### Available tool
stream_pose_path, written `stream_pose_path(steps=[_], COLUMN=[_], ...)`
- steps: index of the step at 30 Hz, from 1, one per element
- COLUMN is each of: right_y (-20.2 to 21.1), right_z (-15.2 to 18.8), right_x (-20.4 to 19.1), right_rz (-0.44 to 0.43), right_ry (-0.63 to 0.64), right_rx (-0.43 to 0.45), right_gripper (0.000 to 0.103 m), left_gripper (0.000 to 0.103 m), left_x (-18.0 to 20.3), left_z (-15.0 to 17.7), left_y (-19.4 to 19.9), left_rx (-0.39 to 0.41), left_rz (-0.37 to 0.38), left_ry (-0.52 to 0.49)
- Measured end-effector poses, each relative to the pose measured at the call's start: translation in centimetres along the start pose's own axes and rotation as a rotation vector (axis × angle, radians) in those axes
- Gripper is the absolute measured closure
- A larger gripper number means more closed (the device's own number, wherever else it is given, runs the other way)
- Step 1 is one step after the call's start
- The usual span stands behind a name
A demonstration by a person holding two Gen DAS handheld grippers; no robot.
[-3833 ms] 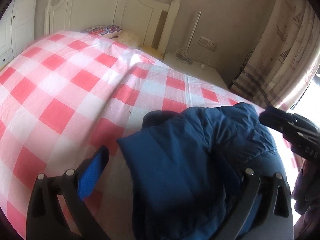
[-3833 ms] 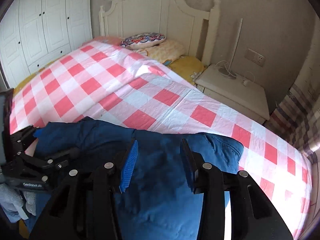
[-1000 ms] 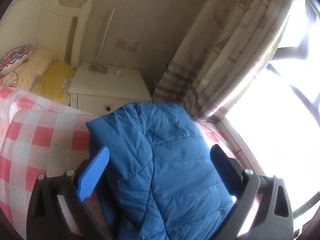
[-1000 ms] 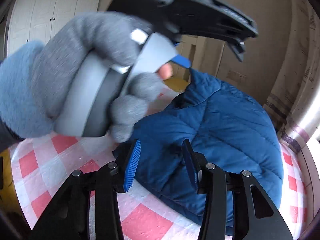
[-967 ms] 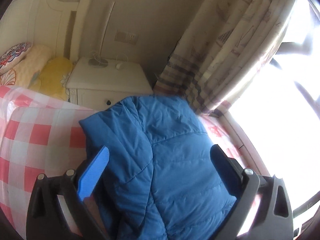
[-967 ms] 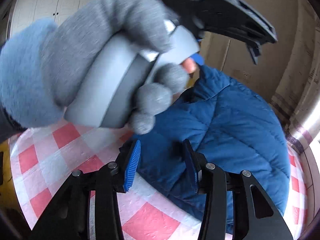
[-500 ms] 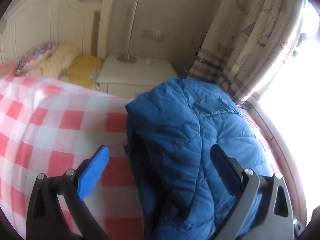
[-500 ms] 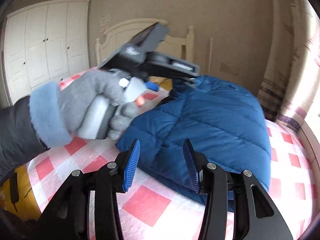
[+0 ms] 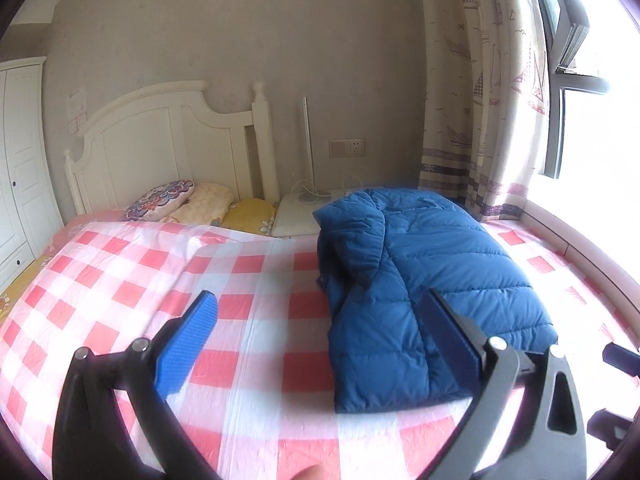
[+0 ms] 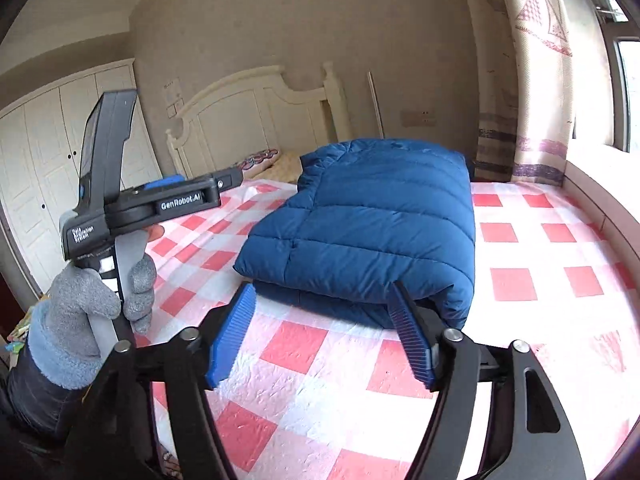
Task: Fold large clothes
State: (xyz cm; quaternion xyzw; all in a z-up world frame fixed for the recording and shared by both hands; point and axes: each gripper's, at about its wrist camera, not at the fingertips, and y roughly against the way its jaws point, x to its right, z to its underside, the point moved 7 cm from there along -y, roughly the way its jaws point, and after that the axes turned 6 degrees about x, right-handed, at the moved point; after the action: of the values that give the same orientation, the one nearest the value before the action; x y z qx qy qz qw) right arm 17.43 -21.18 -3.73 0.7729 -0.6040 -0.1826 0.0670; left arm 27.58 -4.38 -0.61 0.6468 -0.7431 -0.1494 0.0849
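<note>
A blue puffer jacket (image 9: 420,276) lies folded into a thick rectangle on the pink-and-white checked bed (image 9: 248,328), toward the window side. It also shows in the right wrist view (image 10: 372,220). My left gripper (image 9: 316,344) is open and empty, held above the bed short of the jacket's near edge. My right gripper (image 10: 320,332) is open and empty, just short of the jacket's folded front edge. The left gripper's body (image 10: 152,204), held in a grey-gloved hand, shows at the left of the right wrist view.
A white headboard (image 9: 160,148) and pillows (image 9: 160,200) stand at the bed's far end. A white nightstand (image 9: 304,216) with a lamp stands beyond the jacket. Curtains (image 9: 480,120) and a bright window are on the right. White wardrobes (image 10: 48,168) are on the left.
Both grippers have pulled back and away from the jacket, which now lies folded and released on the bed. The left gripper has swung off to the left of the right wrist view.
</note>
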Motion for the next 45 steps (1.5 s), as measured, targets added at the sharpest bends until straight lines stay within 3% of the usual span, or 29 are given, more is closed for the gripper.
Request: stream_pose_path(steps=[1, 2, 7, 9, 12, 15, 25, 45], right_y=[1.2, 2.4, 8.8, 10.5, 11.7, 11.2, 7.1, 7.0], right_z=[-0.5, -1.1, -3.4, -3.8, -3.3, -1.7, 4.2, 4.9], right_x=[0.0, 0.0, -0.5, -0.3, 0.3, 1.2, -1.5, -3.4], right_rz=[0.013, 0.029, 0.118, 0.145, 0.212, 0.3, 0.308, 0.287], right_ry=[-0.005, -0.004, 0.007, -0.015, -0.044, -0.067, 0.073, 0.129], right_rx=[0.029, 0.06, 0.232, 0.299, 0.338, 0.309, 0.129, 0.131], right_gripper=[0.017, 0.016, 0.016, 0.016, 0.016, 0.016, 0.016, 0.016], left_gripper=[0.002, 0.002, 0.002, 0.002, 0.002, 0.002, 0.002, 0.002], left_x=[0.0, 0.0, -0.1, 0.4, 1.2, 2.0, 1.7, 0.9], left_z=[0.0, -0.1, 0.3, 1.1, 3.0, 5.2, 9.3, 10.0], left_y=[1.0, 2.0, 6.7, 8.1, 9.6, 10.3, 11.0, 11.2], left_rx=[0.006, 0.013, 0.061, 0.064, 0.047, 0.023, 0.011, 0.008], left_rz=[0.006, 0.007, -0.039, -0.021, -0.009, 0.012, -0.012, -0.023], left_ry=[0.003, 0.007, 0.02, 0.014, 0.015, 0.002, 0.003, 0.017])
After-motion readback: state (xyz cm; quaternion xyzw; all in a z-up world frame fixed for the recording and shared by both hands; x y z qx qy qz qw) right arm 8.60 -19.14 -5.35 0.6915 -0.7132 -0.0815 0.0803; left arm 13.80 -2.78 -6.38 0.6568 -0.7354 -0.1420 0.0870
